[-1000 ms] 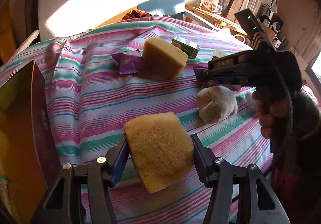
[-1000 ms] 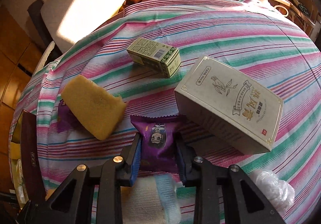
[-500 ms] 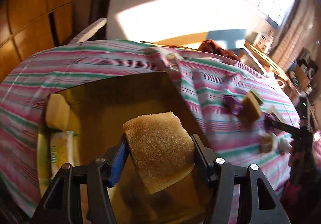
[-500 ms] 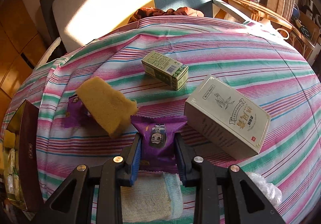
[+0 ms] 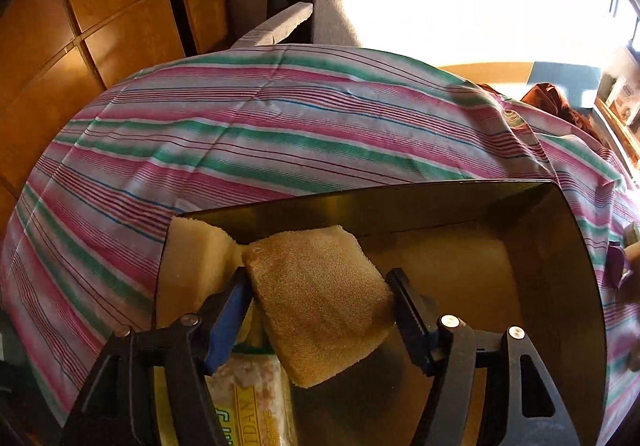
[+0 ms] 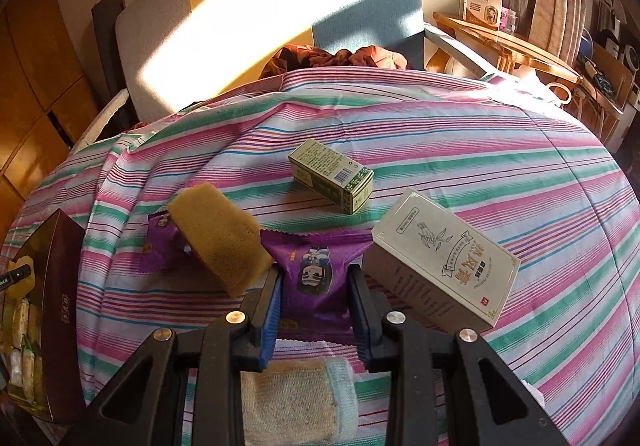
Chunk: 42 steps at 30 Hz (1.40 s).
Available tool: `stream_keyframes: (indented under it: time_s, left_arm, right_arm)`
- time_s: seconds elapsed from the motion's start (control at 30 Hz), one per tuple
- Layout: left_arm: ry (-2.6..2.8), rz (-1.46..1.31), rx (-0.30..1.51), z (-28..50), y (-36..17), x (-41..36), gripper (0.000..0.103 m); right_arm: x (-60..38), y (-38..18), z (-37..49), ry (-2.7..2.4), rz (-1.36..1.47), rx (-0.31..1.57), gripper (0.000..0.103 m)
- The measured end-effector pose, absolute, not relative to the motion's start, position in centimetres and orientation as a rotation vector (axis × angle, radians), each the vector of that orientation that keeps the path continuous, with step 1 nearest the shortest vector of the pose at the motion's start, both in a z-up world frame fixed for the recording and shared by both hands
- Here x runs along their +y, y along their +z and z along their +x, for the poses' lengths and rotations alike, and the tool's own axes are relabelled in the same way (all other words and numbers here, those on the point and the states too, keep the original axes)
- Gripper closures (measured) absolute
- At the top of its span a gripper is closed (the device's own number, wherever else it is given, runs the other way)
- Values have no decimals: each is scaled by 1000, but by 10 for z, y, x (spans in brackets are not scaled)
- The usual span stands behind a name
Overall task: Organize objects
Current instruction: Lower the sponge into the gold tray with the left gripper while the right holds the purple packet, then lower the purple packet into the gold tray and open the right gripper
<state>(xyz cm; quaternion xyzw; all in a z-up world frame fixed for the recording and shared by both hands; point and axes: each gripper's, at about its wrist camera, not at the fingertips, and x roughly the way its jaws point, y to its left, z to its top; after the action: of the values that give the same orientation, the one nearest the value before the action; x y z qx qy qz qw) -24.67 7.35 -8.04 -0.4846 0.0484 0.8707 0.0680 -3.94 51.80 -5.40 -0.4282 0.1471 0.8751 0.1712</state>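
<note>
My left gripper (image 5: 318,296) is shut on a tan sponge block (image 5: 320,302) and holds it over the open dark box (image 5: 560,246). Another pale sponge (image 5: 196,258) and a yellow snack packet (image 5: 252,398) lie inside the box at its left. My right gripper (image 6: 314,282) is shut on a purple snack packet (image 6: 316,270), held just above the striped cloth. The box also shows in the right wrist view (image 6: 60,310) at the far left.
On the striped tablecloth (image 6: 480,150) lie a tan sponge (image 6: 220,234) over a second purple packet (image 6: 160,242), a small green carton (image 6: 332,174), a large beige carton (image 6: 444,258) and a folded cloth (image 6: 296,398). A chair (image 6: 240,6) stands behind the table.
My left gripper has swung left with the sponge from over the cloth to over the open box and lowered toward it. My right gripper has lifted and pulled back slightly with the purple packet.
</note>
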Motion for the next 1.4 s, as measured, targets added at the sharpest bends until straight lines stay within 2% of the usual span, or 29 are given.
stream_keyframes:
  time_s: [0.17,0.4,0.73,1.0,1.27,1.33,1.4]
  left_arm:
    - [2607,-1428,100,-233,-70,69,23]
    - [2668,-1313,16,-180,-34,41,23]
    - [2662,-1278,-129,-92,-23,-2,21]
    - [2664,-1266,-183,-54,-29,-26,20]
    - [2682,-1254,-258,-43,-32,-53,17]
    - [2682,-1265,-272,-45,-34,-58,17]
    - [2685,-1273,-280,-45,-37,-61,17]
  right_arm:
    - [517,-37,-32,2521,-1110,384,73]
    - [494,-19,-24,2592,-1099,351,73]
    - [340,4,-51,2902,-1284,247,73]
    - [209,-32,-121,2945,-1658,136,73]
    - [130,-78,-176,2806,-1925,-20,73]
    - [117,-84,-186,2781,-1933,-34,72]
    - [108,-87,-198,2776,-1962,43,70]
